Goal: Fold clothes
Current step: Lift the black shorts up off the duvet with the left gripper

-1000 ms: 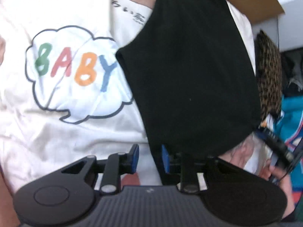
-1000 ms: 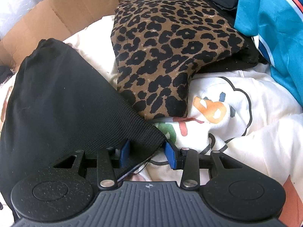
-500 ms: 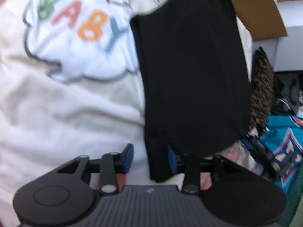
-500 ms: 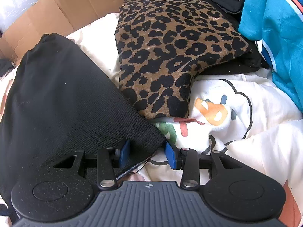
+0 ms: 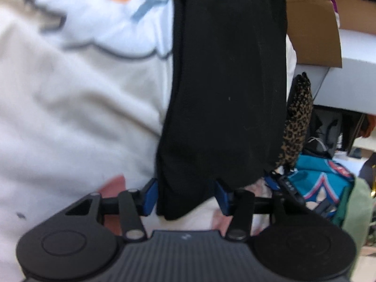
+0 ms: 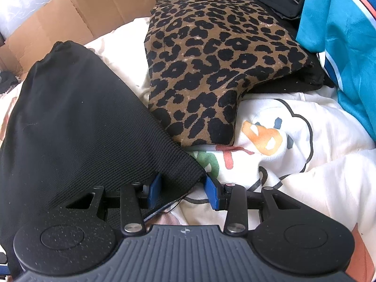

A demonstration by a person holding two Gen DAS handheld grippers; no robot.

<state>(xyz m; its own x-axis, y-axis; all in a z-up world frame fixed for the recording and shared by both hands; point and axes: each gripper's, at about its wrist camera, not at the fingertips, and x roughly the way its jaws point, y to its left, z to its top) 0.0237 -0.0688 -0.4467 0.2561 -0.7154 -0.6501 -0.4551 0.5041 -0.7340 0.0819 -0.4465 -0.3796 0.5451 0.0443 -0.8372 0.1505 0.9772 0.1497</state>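
A black knit garment [image 5: 225, 94] lies folded into a long strip on a white duvet [image 5: 70, 105] printed with a cloud and coloured letters. My left gripper [image 5: 186, 196] sits low at the strip's near end. Its jaws are opening, and the cloth lies loose between the blue pads [image 5: 150, 195]. In the right wrist view the same black garment [image 6: 82, 122] ends in a corner that rests between the fingers of my right gripper [image 6: 182, 191]. That gripper stands open, and its pads do not pinch the cloth.
A folded leopard-print garment [image 6: 211, 58] lies just beyond the black one, on the duvet [image 6: 305, 176]. A teal garment [image 6: 340, 35] is heaped at the right. Flattened cardboard [image 6: 82, 11] stands behind the bedding. Dark clutter [image 5: 329, 129] fills the far right.
My left gripper has dropped toward the bedding and rolled, and its jaws have widened around the black garment's end. The right gripper and its corner of cloth have stayed put.
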